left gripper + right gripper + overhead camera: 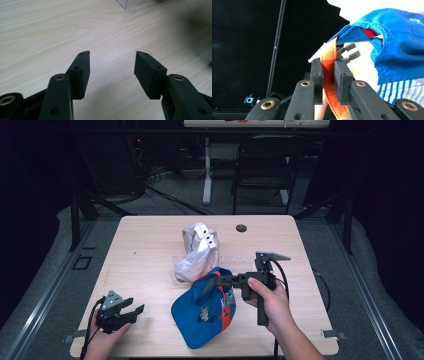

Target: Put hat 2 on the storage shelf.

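While the right gripper (218, 281) is pinching the orange strap (329, 75) of the blue cap (202, 312), its jaws are pressing together on that strap, as the right gripper view is showing close up. In the high view the cap is hanging from the jaws over the near middle of the table (150, 250), its lower edge looking to be resting on the wood, though the contact is hard to make out. The cap's front print is showing as a blur of pale and orange marks that cannot be read. Just behind it a white cap (196, 252) is lying crumpled, its near edge hiding behind the blue one.

The left gripper (131, 309) is sitting near the front left corner, its jaws standing spread with nothing between the pads (82, 75). In the left gripper view the corner of a clear box (125, 3) is being cut off by the top edge, and a dark blur at the right cannot be identified.
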Demonstrator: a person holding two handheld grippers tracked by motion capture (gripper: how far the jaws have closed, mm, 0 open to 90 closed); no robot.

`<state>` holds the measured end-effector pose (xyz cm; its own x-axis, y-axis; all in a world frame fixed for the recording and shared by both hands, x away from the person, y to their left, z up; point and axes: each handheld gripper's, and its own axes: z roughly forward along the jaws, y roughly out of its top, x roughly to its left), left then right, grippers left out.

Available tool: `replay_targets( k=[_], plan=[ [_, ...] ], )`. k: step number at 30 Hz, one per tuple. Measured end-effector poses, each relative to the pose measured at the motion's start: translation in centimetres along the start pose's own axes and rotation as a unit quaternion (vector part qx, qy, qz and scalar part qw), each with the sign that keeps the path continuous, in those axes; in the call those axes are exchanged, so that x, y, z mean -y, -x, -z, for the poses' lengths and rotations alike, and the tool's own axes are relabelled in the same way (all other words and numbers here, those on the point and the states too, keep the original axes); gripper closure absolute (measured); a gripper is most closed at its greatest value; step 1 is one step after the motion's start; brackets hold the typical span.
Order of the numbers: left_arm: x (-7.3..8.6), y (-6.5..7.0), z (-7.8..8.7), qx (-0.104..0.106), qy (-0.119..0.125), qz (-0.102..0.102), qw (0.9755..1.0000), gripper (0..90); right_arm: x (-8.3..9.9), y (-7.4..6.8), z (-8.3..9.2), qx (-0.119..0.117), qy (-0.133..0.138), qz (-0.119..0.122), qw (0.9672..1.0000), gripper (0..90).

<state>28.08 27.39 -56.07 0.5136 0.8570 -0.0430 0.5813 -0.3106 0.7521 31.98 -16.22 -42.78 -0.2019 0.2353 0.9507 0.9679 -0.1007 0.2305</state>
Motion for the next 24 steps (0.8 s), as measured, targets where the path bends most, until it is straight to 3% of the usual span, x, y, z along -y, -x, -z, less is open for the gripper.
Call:
replay_targets(
  k=[8,24],
  plan=[
    [0.0,0.0,0.0,-0.002,0.003,-0.001,1.0000,46.8,-0.7,-1.8,1.5,0.005,0.011,0.005,0.9999,79.6],
    [0.0,0.1,0.0,-0.002,-0.003,-0.003,1.0000,46.7,-2.3,-3.0,4.8,0.030,0.047,0.001,0.9984,79.6]
  ],
)
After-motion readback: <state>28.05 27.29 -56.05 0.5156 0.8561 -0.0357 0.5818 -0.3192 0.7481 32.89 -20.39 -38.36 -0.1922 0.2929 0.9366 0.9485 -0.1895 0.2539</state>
